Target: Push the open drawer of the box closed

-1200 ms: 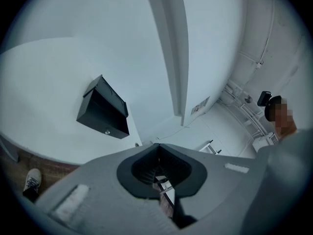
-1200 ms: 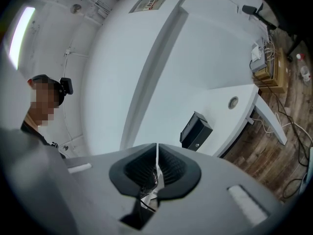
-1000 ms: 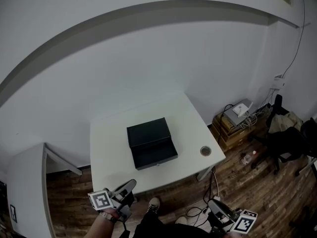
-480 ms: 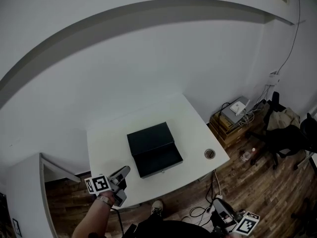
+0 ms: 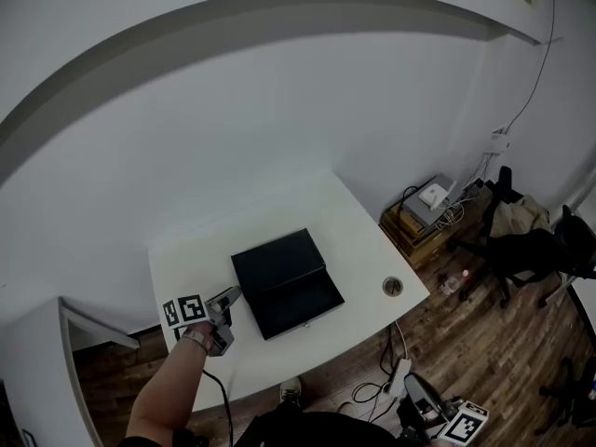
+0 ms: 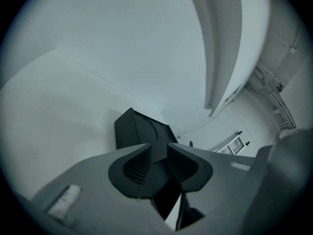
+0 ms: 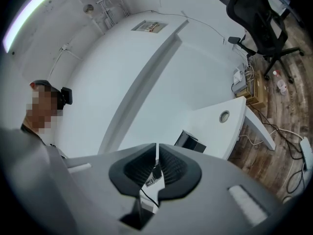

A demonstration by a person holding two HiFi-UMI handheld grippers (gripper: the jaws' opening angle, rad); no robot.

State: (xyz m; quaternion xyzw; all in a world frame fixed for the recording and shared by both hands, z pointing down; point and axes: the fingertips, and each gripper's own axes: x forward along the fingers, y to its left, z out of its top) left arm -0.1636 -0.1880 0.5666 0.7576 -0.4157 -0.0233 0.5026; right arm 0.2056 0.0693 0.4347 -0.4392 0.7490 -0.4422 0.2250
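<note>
left gripper view: empty left tongs (image 6: 157, 153) opening, facing the box (image 6: 134, 131).

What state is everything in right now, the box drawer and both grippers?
Drawer: open, pulled out from the black box.
Left gripper: fingers opening, nothing between them, aimed at the box.
Right gripper: fingers together, nothing held.

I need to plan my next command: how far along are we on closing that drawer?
Done: nothing yet; the drawer of the black box stands pulled out on the table. In hand: the left claw is near the drawer's left side, jaws opening, gripping nothing. The right claw is shut, low off the table. Left: set the claw on the drawer front and push it in.
</note>
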